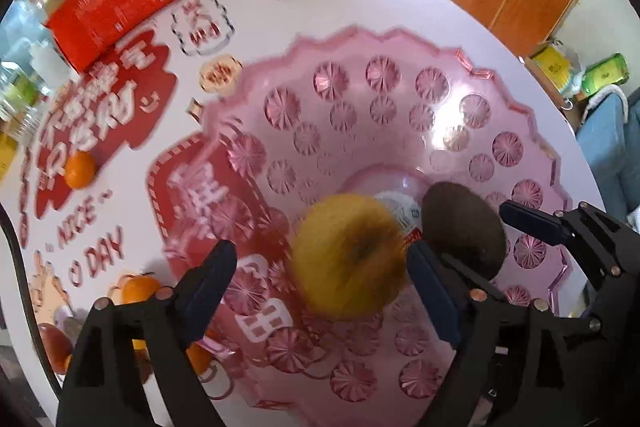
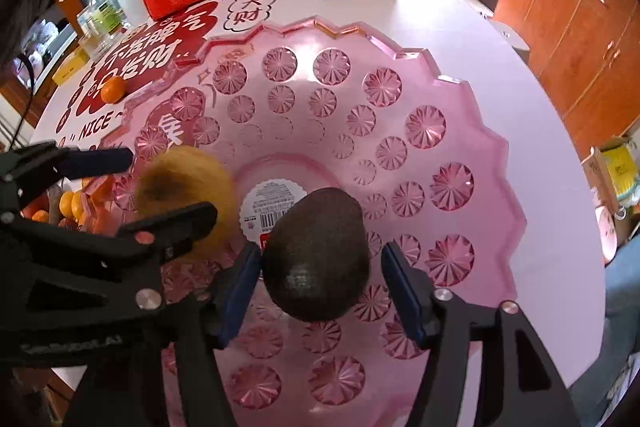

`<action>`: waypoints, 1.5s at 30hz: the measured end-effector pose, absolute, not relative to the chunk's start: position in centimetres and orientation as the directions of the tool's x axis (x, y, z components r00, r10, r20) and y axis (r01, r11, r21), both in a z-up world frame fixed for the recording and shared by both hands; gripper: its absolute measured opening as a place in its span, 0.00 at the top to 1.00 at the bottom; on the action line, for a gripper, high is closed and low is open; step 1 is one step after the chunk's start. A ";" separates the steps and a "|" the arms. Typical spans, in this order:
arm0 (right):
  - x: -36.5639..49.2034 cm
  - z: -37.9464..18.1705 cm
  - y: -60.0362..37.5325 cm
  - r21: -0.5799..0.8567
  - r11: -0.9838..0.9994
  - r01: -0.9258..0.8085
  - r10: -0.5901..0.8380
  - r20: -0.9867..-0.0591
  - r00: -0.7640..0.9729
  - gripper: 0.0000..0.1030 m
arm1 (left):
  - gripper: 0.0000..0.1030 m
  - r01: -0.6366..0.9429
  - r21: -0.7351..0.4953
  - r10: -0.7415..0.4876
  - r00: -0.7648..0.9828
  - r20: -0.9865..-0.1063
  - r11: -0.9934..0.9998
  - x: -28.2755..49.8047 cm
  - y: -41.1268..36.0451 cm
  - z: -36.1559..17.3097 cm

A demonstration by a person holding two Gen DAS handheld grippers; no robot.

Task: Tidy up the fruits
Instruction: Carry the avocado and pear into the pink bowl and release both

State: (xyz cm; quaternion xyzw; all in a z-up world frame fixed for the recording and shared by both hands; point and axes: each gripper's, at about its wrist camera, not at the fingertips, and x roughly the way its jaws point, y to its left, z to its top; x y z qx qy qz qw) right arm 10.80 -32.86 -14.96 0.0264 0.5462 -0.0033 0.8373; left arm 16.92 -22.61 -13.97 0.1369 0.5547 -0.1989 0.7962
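My left tool (image 1: 320, 267) and right tool (image 2: 316, 267) stand open, releasing yellow fruit (image 1: 348, 255) and avocado (image 2: 318, 255) in the pink bowl (image 2: 460, 107); next I fetch the orange (image 2: 113, 89), upper left.

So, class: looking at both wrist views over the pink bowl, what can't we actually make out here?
- Yellow fruit: motion-blurred in the left wrist view and partly behind the left gripper in the right wrist view, so its kind is unclear.
- Bowl label: print too small, partly covered by the dark avocado.
- Orange fruits at the lower left: hidden behind gripper fingers.
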 end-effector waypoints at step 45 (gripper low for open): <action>5.1 -4.8 -26.4 0.038 0.999 -0.017 0.041 -0.832 0.553 0.35 | 0.12 0.215 0.135 -0.015 0.580 -0.815 0.967 5.3 -8.9 0.2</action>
